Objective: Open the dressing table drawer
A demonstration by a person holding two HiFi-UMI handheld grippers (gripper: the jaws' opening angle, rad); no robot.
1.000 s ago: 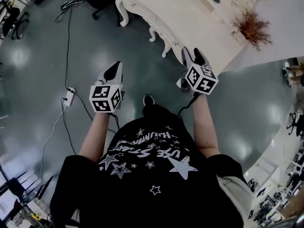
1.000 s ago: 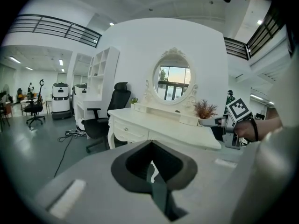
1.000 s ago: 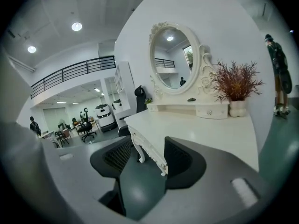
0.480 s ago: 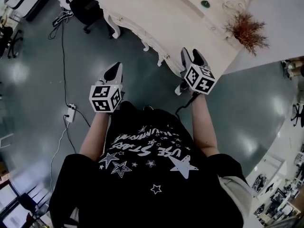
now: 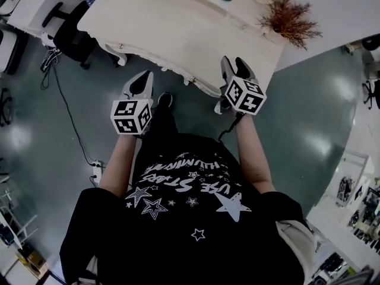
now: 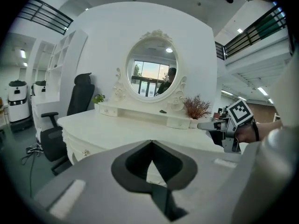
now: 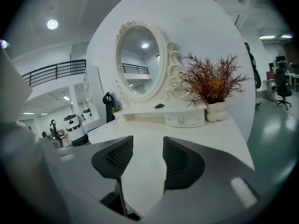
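Left gripper (image 5: 142, 79) hangs just off the dressing table's (image 5: 178, 28) front edge, jaw tips together, empty. Right gripper (image 5: 235, 64) is over the front right corner, its jaws wide, just been narrowing, nothing between. The drawer (image 5: 189, 81) sits closed in the front edge.

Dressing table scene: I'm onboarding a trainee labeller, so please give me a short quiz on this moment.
1. True or false: the left gripper has its jaws together with nothing between them.
2. Which stands on the dressing table beside the oval mirror? A reddish dried plant; B lamp; C laptop.
3. Fill in: the small drawer under the mirror is ___ (open/shut).
Key: 1 true; 2 A; 3 shut.
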